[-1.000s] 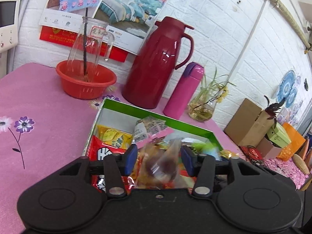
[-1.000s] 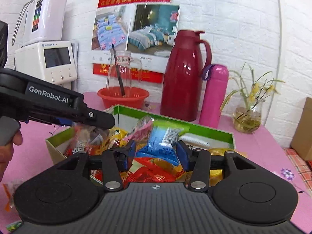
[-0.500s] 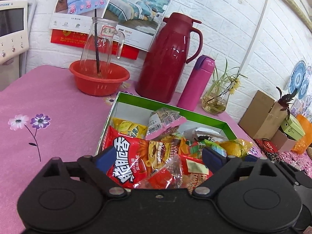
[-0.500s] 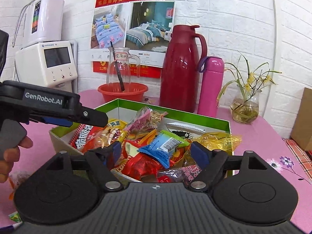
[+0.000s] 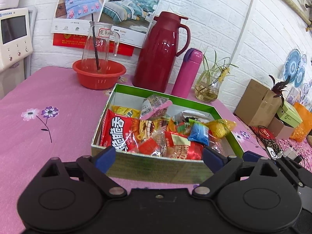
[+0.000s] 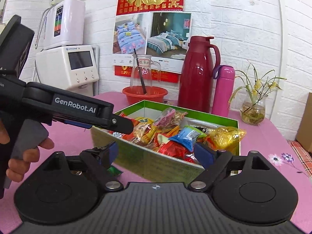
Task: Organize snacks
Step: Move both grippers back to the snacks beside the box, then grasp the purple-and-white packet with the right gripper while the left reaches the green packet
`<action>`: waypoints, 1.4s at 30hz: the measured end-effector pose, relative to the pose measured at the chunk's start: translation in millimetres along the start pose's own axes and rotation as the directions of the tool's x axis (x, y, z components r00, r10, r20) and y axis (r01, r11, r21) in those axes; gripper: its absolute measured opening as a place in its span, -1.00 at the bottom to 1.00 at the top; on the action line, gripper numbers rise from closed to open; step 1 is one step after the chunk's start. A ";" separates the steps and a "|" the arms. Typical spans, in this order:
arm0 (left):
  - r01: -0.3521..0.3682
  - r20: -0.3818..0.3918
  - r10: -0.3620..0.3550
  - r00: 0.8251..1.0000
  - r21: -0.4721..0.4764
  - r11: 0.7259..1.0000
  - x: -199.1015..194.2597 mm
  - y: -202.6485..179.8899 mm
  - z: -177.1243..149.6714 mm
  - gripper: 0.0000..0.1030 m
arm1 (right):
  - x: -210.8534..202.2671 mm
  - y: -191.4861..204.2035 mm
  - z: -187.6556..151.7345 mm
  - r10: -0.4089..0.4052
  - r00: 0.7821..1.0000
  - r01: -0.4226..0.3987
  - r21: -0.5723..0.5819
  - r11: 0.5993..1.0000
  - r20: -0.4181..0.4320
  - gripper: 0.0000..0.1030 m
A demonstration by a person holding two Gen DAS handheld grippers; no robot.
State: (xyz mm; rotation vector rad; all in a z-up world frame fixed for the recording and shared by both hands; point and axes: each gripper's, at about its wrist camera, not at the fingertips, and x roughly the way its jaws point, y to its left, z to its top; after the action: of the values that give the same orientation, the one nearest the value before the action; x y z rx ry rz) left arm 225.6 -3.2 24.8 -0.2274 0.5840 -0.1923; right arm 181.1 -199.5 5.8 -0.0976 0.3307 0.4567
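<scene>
A green-rimmed cardboard box (image 5: 156,165) sits on the pink table and holds several snack packets, among them a large red bag (image 5: 119,132), a blue packet (image 5: 198,134) and a yellow packet (image 5: 220,126). My left gripper (image 5: 159,157) is open and empty, just in front of the box's near wall. My right gripper (image 6: 156,153) is open and empty at the box's (image 6: 156,161) near corner. The left gripper also shows from the side in the right wrist view (image 6: 124,126), over the box's left edge. A small green wrapper (image 6: 115,170) lies on the table by my right gripper's left finger.
Behind the box stand a red basin (image 5: 99,76) with a glass jug, a red thermos jug (image 5: 159,54), a pink flask (image 5: 189,72) and a glass vase with a plant (image 5: 208,89). A white appliance (image 6: 68,68) stands at the back left. Cardboard boxes (image 5: 257,103) sit beyond the table's right edge.
Both grippers opened and let their snack packets drop into the box, then pulled back toward me so the box's near wall now shows between the fingers.
</scene>
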 end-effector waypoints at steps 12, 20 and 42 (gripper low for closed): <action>0.066 -0.038 -0.067 0.997 -0.010 0.998 -57.8 19.9 -40.7 1.00 | -43.8 24.6 -38.2 0.183 0.981 -0.179 0.063 0.982 -0.068 1.00; 0.076 -0.087 -0.078 0.993 -0.029 0.997 -80.0 36.4 -75.4 1.00 | -39.0 70.9 -50.6 0.254 0.958 -0.263 -0.051 0.963 -0.136 1.00; 0.134 -0.189 -0.127 0.974 0.023 0.991 -30.9 5.0 -89.1 0.72 | -60.7 19.4 -74.0 0.181 0.963 -0.167 0.083 0.982 -0.202 0.06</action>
State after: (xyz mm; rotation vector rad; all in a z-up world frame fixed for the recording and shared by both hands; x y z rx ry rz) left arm 150.6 -4.9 -32.7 -0.2151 0.7522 -0.3541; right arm 99.5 -219.7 -44.0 -0.0528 0.5640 0.6110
